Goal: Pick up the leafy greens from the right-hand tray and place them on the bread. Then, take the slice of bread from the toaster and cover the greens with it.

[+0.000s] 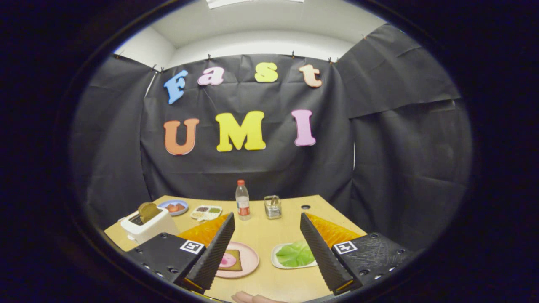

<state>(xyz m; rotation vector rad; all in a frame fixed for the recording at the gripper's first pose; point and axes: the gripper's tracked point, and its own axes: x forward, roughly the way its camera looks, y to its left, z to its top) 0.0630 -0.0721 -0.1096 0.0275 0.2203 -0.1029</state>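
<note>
gripper (266, 229) spread wide, holding nothing, leafy greens (296, 254) on their tray just inside its right finger.

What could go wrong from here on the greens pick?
1. The gripper is open, high above the table; the leafy greens lie flat in a shallow white tray, so the fingers may catch the tray rim or drag it.
2. A hand rests at the table's near edge, possibly in the descent path.
</note>
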